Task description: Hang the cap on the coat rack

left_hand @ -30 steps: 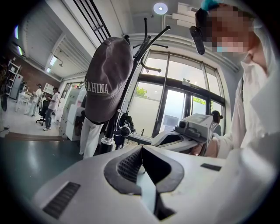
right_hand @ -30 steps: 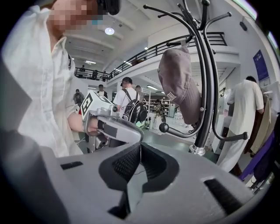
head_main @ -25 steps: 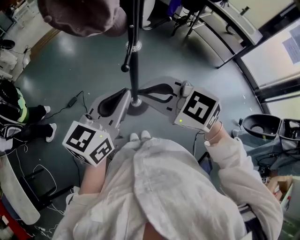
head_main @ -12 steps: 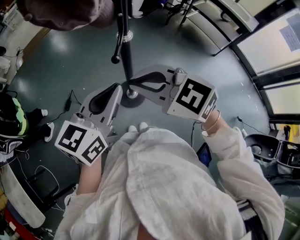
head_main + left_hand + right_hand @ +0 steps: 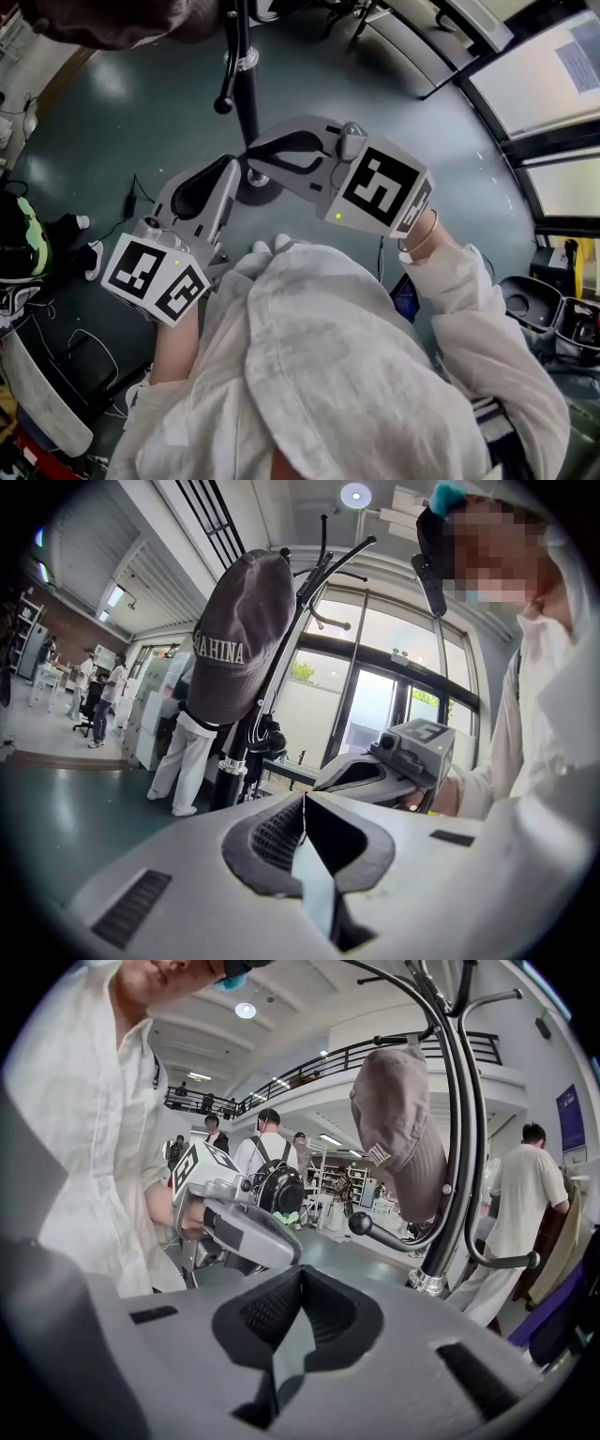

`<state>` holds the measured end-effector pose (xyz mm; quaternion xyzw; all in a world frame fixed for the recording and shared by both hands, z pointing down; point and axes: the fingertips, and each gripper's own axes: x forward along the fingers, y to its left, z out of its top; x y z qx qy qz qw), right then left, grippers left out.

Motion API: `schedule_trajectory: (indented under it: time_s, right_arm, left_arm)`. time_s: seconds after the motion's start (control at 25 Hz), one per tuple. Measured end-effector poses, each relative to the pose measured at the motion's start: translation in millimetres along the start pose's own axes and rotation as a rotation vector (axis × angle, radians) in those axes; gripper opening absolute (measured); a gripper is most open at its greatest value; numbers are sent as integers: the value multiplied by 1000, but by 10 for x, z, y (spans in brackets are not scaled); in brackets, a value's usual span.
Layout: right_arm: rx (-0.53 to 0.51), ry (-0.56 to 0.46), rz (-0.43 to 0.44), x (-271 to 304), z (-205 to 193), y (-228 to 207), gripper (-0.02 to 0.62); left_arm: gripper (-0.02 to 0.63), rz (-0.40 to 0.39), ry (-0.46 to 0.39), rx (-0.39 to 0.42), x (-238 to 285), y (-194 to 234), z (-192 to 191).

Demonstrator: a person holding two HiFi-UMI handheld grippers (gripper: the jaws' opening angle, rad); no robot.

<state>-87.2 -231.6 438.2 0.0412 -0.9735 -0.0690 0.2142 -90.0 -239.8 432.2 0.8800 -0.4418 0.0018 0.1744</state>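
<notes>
The brownish-grey fabric baseball cap (image 5: 239, 630) with white lettering hangs on an upper hook of the black metal coat rack (image 5: 281, 658), near the rack's top and clear of both claws. The left gripper (image 5: 303, 799) and the right gripper (image 5: 300, 1274) are each closed on nothing, their tips near each other beside the rack's pole and below the cap. Compared with a second ago, the head view shows cap and pole nearer its upper left corner, the cap now mostly cut off, while both claws remain closed and empty.
</notes>
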Motion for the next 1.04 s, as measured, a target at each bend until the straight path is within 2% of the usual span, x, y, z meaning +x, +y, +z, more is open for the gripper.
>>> schedule_trajectory:
  time_s: [0.36, 0.6, 0.8, 1.04]
  right_arm:
    - [-39, 9, -26, -58, -4, 65, 3]
    - [-59, 70, -46, -59, -71, 89, 3]
    - [-76, 72, -41, -76, -73, 157, 3]
    - [-22, 34, -20, -113, -80, 252, 3]
  left_arm:
    - [17, -5, 0, 10, -13, -91, -23]
    - [17, -10, 27, 8, -23, -156, -88]
    - [17, -32, 76, 9, -16, -234, -205]
    - [17, -51, 91, 3, -6, -274, -319]
